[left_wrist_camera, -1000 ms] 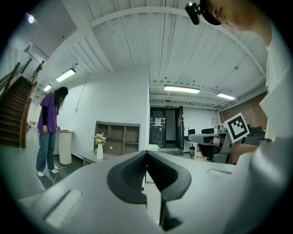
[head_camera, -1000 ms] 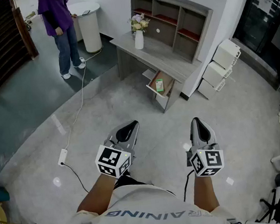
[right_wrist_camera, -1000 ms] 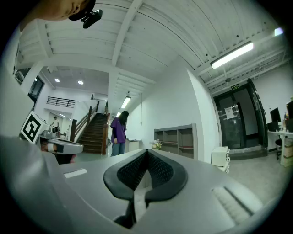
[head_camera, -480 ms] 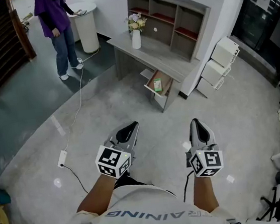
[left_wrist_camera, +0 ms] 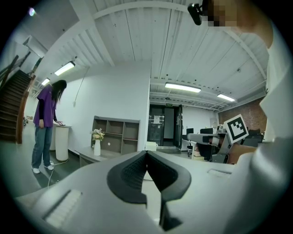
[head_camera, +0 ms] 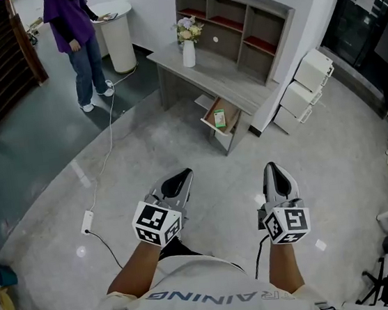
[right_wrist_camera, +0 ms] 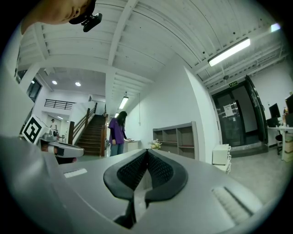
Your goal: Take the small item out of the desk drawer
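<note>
Both forearms reach forward at waist height, elbows bent and close to the body. The left gripper and the right gripper are level and side by side but apart, above bare floor. Each points towards the far table, and each marker cube faces up at the head camera.

In the gripper views, the left gripper's jaws are clenched tip to tip with nothing between them. The right gripper's jaws are pressed together the same way, also empty.

Only the head view looks down into the drawer, which is pulled out under the table's right part, well away from both grippers. The small item, green and white, lies inside it. Its long axis runs roughly near to far along the drawer's depth; which end leads cannot be told.

The left gripper view alone shows a dark double door and the right gripper's marker cube. The right gripper view alone shows a staircase far left.

On the table stand a white vase of flowers and a shelf unit. A person in purple stands at a white pedestal far left.
</note>
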`<state>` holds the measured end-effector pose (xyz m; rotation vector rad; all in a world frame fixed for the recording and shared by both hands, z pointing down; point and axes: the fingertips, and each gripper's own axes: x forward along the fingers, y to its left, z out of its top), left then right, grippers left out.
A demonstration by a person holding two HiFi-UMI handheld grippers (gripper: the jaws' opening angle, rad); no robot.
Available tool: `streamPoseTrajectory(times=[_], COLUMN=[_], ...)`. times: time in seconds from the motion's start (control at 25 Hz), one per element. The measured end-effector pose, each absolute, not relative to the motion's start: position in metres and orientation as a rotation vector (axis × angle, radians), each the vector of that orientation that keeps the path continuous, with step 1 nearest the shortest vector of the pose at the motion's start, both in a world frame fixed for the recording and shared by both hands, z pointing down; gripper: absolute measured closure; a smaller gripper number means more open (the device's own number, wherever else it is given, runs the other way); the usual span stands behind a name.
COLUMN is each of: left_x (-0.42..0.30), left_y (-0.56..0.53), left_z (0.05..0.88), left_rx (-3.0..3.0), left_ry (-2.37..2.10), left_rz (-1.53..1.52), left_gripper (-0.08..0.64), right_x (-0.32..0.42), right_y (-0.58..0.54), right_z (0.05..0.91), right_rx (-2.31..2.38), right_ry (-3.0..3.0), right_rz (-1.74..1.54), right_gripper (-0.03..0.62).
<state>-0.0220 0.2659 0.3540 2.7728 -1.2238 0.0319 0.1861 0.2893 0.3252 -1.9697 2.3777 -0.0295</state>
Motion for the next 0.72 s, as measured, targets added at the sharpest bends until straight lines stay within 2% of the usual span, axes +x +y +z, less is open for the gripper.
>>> streamPoseTrajectory(times=[0.72], left_x=[-0.080], left_y=[0.137], left_z=[0.353], left_rx=[2.805], left_ry=[-1.138], left_rz=[0.042], left_gripper=[0.561], right_x=[0.126], right_y=[0.169], right_z=[0.326], right_rx=[-2.085], right_ry=[2.369], right_rz=[-0.045], right_gripper=[0.575])
